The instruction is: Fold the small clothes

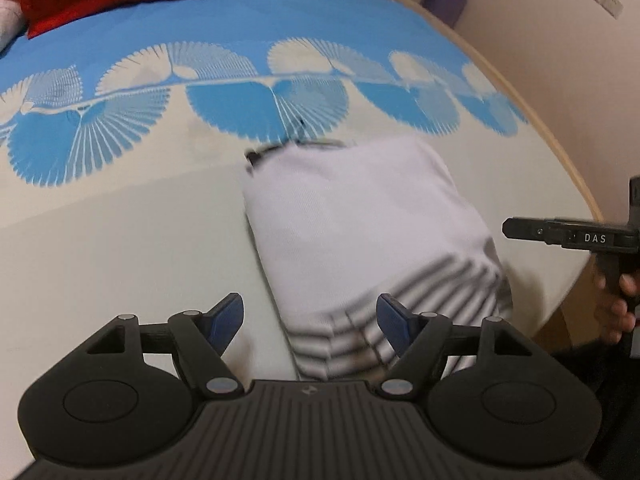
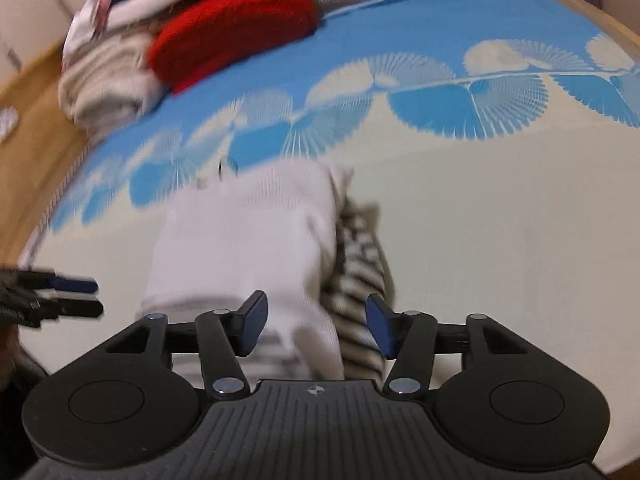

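Observation:
A small white garment (image 1: 352, 216) with a grey-striped part (image 1: 420, 304) lies folded on the cream part of the bed cover (image 1: 140, 240). My left gripper (image 1: 311, 318) hangs open just above its near striped edge, with the pads clear of the cloth. In the right wrist view the same garment (image 2: 248, 232) shows its striped layer (image 2: 360, 264) sticking out on the right. My right gripper (image 2: 316, 322) stands open over the near end and nothing is pinched. Each gripper shows in the other's view: the right gripper (image 1: 520, 232) at the right edge, the left gripper (image 2: 86, 297) at the left edge.
A red knitted garment (image 2: 236, 24) and a pile of white and beige clothes (image 2: 108, 80) lie at the far end of the bed. The cover's blue fan pattern (image 1: 248, 24) runs across the middle. A wooden bed edge (image 1: 560, 128) curves along the right, and a person's hand (image 1: 616, 300) holds the right gripper.

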`<state>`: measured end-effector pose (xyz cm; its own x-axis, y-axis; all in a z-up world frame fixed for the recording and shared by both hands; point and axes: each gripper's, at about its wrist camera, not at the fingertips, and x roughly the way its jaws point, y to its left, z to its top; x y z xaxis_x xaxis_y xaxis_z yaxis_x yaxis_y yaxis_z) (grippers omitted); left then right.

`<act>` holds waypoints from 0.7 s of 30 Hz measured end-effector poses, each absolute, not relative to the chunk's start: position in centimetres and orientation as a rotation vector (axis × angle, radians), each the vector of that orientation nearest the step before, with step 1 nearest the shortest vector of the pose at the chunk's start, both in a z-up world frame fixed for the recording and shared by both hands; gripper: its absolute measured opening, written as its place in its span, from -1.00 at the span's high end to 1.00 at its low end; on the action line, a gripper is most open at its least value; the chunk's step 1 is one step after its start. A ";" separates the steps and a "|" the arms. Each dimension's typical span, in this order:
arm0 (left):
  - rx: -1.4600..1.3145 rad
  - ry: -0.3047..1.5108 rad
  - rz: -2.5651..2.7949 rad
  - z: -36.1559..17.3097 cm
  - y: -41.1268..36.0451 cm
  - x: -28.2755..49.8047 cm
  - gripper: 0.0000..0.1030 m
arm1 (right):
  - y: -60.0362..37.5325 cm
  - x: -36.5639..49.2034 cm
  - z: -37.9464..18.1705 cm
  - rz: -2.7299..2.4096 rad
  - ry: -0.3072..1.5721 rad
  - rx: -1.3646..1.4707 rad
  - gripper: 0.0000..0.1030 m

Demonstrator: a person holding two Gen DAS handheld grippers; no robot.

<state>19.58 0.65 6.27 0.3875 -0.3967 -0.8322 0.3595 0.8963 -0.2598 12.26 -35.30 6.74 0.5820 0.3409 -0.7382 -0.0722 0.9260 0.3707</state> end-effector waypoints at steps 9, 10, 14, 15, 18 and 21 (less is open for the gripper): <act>-0.150 1.067 -0.438 4.0 1.0 24.7 -0.52 | -35.6 21.1 3.4 0.094 0.928 0.518 -0.13; -0.164 1.069 -0.435 3.6 1.2 24.8 -0.52 | -35.6 21.8 3.0 0.094 0.930 0.548 -0.13; -0.155 1.080 -0.420 2.8 0.9 24.6 -0.51 | -34.7 23.3 2.2 0.137 0.949 0.588 0.33; -0.144 1.064 -0.427 3.0 0.8 24.5 -0.52 | -34.2 23.5 2.3 0.154 0.944 0.571 0.96; -0.172 1.050 -0.435 3.2 0.8 24.4 -0.52 | -34.1 23.3 4.0 0.141 0.827 0.549 0.95; -0.174 1.055 -0.436 3.1 0.9 24.3 -0.52 | -34.3 24.1 2.6 0.008 0.904 0.478 0.95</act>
<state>24.27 0.88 3.13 0.4179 -0.4272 -0.8018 0.2630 0.9016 -0.3434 24.07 -34.31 2.57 0.6254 0.2044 -0.7530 0.1916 0.8953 0.4021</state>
